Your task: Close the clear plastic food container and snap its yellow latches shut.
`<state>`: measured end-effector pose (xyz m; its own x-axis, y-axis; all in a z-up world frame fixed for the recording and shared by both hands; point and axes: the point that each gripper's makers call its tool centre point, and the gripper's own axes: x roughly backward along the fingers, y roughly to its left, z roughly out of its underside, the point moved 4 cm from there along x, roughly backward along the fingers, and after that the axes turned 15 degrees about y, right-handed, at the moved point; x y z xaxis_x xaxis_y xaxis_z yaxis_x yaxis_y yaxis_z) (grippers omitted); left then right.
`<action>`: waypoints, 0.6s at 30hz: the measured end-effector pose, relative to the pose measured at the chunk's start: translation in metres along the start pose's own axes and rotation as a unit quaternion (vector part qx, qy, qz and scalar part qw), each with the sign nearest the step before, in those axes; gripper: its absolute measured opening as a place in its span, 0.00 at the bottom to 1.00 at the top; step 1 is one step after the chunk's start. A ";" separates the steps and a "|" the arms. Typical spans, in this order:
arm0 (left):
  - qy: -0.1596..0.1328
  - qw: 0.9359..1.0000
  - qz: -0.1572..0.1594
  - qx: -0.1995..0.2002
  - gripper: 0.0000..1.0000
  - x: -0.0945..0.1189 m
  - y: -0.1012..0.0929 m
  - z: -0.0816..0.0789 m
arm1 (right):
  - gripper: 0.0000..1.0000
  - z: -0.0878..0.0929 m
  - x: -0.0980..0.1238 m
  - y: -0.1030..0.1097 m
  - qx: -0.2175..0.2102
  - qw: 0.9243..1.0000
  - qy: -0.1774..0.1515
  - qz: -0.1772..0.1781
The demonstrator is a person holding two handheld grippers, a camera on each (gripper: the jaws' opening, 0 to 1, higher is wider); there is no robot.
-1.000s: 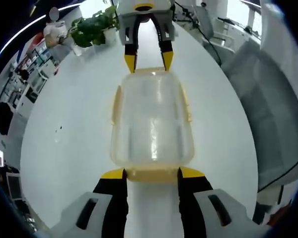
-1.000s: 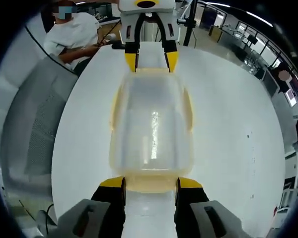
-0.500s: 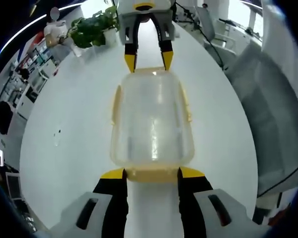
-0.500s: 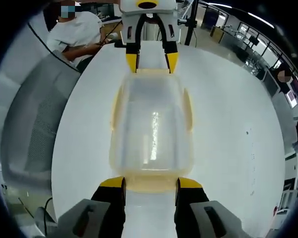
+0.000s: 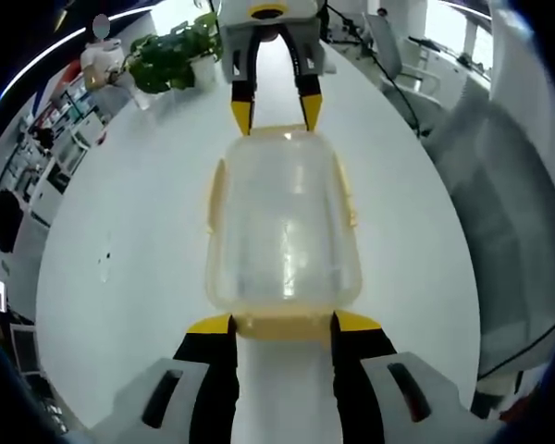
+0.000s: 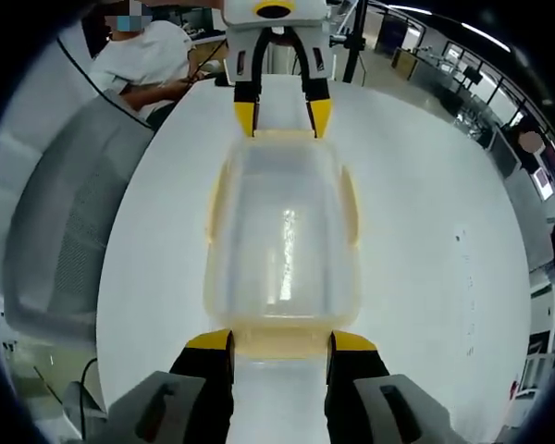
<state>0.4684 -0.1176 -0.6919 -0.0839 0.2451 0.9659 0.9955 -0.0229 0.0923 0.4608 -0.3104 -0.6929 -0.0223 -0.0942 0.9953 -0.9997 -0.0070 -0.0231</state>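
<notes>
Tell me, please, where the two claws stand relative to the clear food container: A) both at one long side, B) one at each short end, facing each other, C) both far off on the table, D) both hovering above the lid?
B: the left claw sits at one short-end yellow latch of the clear container, and the right claw faces it at the opposite end.

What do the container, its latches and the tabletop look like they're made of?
Container: looks like clear, slightly frosted plastic; the table shows through and glare streaks its top. Latches: opaque yellow, probably plastic, smooth. Table: white, smooth, faintly glossy, possibly laminate; I can't confirm it.
</notes>
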 end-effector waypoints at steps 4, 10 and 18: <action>-0.002 1.000 0.000 -0.001 0.37 0.000 -0.001 -0.006 | 0.35 0.007 0.000 0.000 0.003 1.000 0.003 -0.001; -0.002 1.000 0.001 -0.001 0.37 -0.005 -0.001 -0.014 | 0.35 0.015 0.000 0.000 0.002 1.000 0.004 -0.003; -0.004 1.000 0.000 -0.002 0.37 -0.007 0.000 -0.023 | 0.36 0.024 0.000 0.000 -0.001 1.000 0.007 -0.003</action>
<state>0.4684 -0.1411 -0.6932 -0.0827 0.2535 0.9638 0.9953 -0.0279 0.0927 0.4611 -0.3347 -0.6950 -0.0167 -0.0812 0.9966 -0.9998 -0.0064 -0.0173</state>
